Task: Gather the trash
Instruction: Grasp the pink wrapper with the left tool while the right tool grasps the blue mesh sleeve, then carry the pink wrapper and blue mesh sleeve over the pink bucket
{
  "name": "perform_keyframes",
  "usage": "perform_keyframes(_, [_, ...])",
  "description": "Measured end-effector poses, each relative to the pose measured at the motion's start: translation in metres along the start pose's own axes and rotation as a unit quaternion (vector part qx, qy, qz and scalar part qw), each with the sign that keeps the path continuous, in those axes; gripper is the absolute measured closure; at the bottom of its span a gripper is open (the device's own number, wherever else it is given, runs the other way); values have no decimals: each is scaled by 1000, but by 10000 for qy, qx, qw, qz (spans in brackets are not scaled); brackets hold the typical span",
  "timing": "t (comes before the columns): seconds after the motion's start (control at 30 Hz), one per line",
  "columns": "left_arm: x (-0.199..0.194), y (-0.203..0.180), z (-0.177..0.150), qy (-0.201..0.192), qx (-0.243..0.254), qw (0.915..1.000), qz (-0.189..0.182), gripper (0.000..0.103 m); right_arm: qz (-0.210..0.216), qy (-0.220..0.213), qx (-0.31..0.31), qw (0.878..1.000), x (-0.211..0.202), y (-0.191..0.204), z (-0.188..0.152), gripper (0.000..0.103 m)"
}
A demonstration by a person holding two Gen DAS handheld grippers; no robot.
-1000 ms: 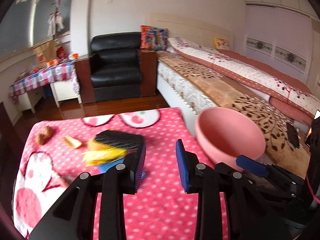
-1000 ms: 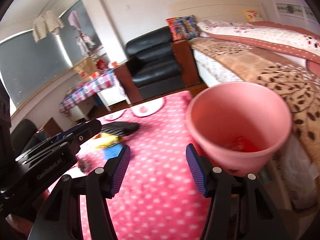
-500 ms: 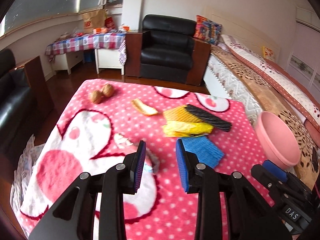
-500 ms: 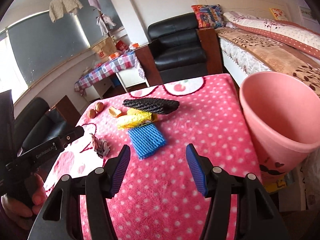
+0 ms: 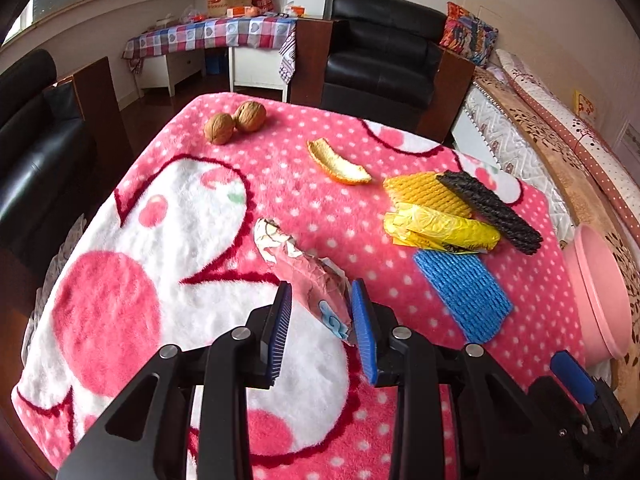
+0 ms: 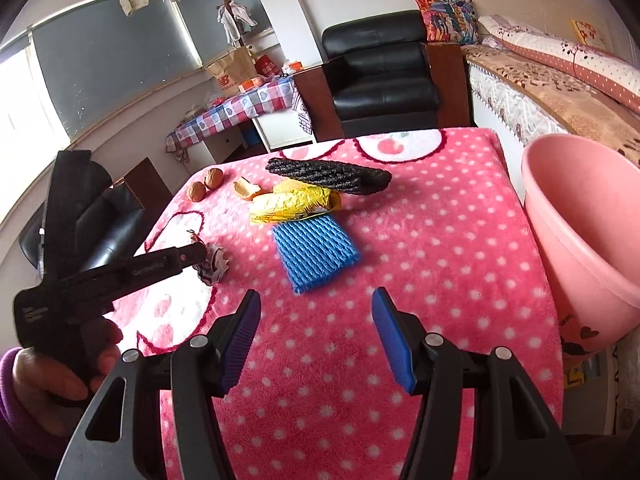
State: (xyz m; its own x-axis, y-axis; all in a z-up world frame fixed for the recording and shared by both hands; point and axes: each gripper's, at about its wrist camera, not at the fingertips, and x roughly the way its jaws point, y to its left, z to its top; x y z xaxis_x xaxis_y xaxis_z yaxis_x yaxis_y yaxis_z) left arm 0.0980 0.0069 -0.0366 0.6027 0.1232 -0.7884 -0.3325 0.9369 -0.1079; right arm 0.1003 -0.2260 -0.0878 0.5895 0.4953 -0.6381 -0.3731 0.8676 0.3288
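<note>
A crumpled pink wrapper lies on the pink dotted blanket. My left gripper is open, its near end of the wrapper between the jaws. The wrapper also shows in the right wrist view, at the left gripper's tip. My right gripper is open and empty, above the blanket, short of a blue foam net. A yellow wrapper, a yellow foam net, a black foam net, an orange peel and two walnuts lie farther back.
A pink bin stands off the table's right edge, beside the bed. A black armchair and a checked side table stand beyond the table. A dark sofa is on the left.
Both grippers swung left from the pink bin to the table. My left gripper came down around the pink wrapper's near end. Both stayed open.
</note>
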Motion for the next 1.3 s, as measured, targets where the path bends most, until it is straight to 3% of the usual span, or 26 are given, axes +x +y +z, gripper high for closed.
perform_keyframes(0.17, [6,8,-3,-24,-6,10000,74,72,23,61,11,10000,2,-2,1,46])
perform_keyframes(0.23, [4,11,-5,-87,60,9999,10,85,12,127,-24,9999,5,-1,1,46])
perform_keyframes(0.37, [-2,14,-6,-161,157,9997,-123,95,31,249,-39,9997,10,1,3,46])
perform_keyframes(0.67, [-24,10,-8,-652,568,9953,-426,95,20,468,82,9989,37,0,33,46])
perform_keyframes(0.93, [-24,20,-8,-584,452,9954,-614,95,-470,647,-111,9967,74,1,46,47])
perform_keyframes(1.2, [-26,26,-9,-594,387,9953,-663,95,-446,765,-12,9961,79,3,40,97])
perform_keyframes(1.3, [-30,25,-9,-633,385,9949,-678,95,-266,731,100,9969,66,5,37,97])
